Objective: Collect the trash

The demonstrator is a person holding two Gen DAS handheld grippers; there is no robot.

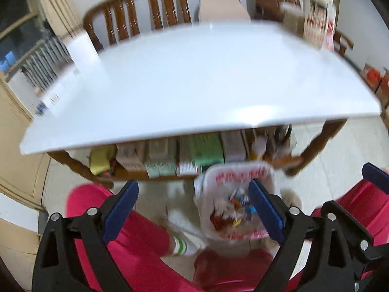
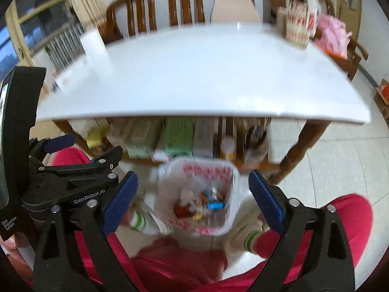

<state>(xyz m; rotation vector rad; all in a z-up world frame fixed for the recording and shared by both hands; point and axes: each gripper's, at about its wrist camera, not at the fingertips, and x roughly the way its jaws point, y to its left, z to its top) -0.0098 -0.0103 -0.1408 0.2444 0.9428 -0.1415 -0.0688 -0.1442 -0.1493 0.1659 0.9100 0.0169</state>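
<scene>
Both frames are smeared with motion, so fine detail is hard to read. The person sits at a white table [image 1: 194,80] in pink trousers, and on the floor between their feet stands the bin [image 2: 198,194], lined with a thin clear bag printed in red. Small scraps lie at its bottom: bits of red, blue, yellow and white, most likely wrappers, though the blur hides what each one is.

The left gripper [image 1: 193,209] hangs above the knees with its blue pads wide apart and nothing between them. The right gripper [image 2: 193,202] is the same, jaws spread and empty, with the bin showing in the gap below it. In the right view the left gripper sits just beside it, to its left.

The tabletop looks bare across its middle. A white box [image 1: 63,90] rests at its left edge and red-and-white packs [image 2: 297,24] stand at the far right corner. Boxes fill the shelf [image 1: 170,155] under the table.

I judge the trash to be light and crumply, easy to crush and easy to let slip, so a pinch across the middle of a scrap would serve best. The bag is soft and thin; it would tear or slide if tugged, and its rolled rim is the place to grip.
</scene>
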